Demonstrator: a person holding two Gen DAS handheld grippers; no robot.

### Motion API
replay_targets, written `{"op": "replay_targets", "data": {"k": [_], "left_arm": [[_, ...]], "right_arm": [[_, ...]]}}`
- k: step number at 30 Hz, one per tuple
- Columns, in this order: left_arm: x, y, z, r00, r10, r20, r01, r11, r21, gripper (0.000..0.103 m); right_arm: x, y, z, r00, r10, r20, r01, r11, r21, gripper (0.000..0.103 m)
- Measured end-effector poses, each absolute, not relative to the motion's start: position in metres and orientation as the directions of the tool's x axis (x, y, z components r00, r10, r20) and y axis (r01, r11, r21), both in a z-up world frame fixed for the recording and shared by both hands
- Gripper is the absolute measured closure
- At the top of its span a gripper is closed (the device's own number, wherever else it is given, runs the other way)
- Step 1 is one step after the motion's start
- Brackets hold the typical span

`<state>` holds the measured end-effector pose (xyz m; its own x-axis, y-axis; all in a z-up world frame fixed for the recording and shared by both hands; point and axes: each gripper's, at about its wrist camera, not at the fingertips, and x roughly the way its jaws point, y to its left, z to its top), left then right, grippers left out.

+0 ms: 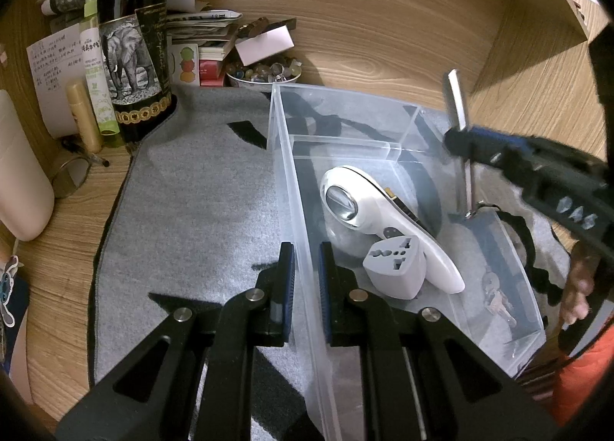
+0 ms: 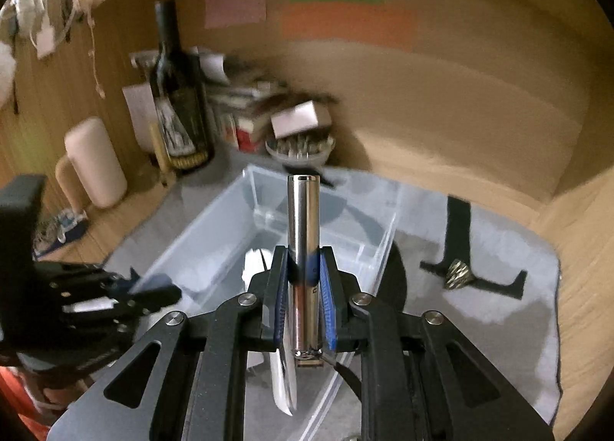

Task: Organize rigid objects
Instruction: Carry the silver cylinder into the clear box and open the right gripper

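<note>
Left gripper [image 1: 307,287]: its jaws are being held closed on the near-left wall of the clear plastic bin [image 1: 286,180], one jaw inside and one outside, so the bin is being steadied.

Right gripper [image 2: 305,276]: a slim metal cylinder [image 2: 303,218] is being gripped low on its barrel between the jaws, standing nearly upright (a key-ring end is showing at its base).

Where the task's things are lying: the bin is sitting on the grey mat [image 1: 192,191] near the middle of the worktop; a white handheld device [image 1: 368,211] and a grey travel adapter [image 1: 395,268] are already lying in the bin's large compartment.

Step in hand: the cylinder is judged to be on its way over the bin for dropping in.

Doing it well: the cylinder is best lowered into free floor space beside the white device before the jaws are being opened, with the left grip being kept firm so the light bin is not being pushed along the mat.

Hard to make out: the right wrist view is being blurred by motion; a small dark ridged object [image 2: 456,272] on the mat toward the right edge cannot be identified; the bin's far compartment is being seen only through glare, and its contents cannot be told.
</note>
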<state>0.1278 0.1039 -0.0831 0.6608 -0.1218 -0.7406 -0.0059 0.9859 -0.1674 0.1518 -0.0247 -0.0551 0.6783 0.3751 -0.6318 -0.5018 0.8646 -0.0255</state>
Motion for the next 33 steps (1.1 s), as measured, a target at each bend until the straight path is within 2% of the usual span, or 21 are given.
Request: {"op": "replay_targets", "data": {"k": [12, 25, 28, 30, 31, 33], "left_arm": [[0.128, 0.103, -0.084, 0.661, -0.124, -0.740, -0.007, 0.985, -0.171, 0.091], [0.128, 0.102, -0.084, 0.662, -0.125, -0.739, -0.007, 0.985, -0.173, 0.091], [0.128, 0.102, -0.084, 0.662, -0.124, -0.739, -0.007, 0.985, -0.172, 0.091], [0.127, 0.103, -0.084, 0.662, -0.125, -0.739, -0.007, 0.985, -0.173, 0.091], [0.128, 0.102, -0.084, 0.662, -0.125, -0.739, -0.007, 0.985, -0.172, 0.091], [0.127, 0.103, -0.084, 0.662, -0.125, -0.739, -0.007, 0.985, -0.172, 0.091]], "right_arm": [[0.164, -0.009, -0.086, 0.596, 0.300, -0.745, -0.532, 0.842, -0.087, 0.089], [0.162, -0.005, -0.091, 0.582, 0.288, -0.760, -0.540, 0.836, -0.096, 0.088], [0.160, -0.006, -0.088, 0.592, 0.292, -0.751, -0.536, 0.839, -0.097, 0.074], [0.156, -0.007, -0.085, 0.609, 0.297, -0.736, -0.533, 0.840, -0.103, 0.059], [0.153, -0.007, -0.082, 0.623, 0.295, -0.725, -0.529, 0.841, -0.113, 0.055], [0.149, -0.008, -0.078, 0.646, 0.292, -0.705, -0.523, 0.842, -0.131, 0.042]]}}
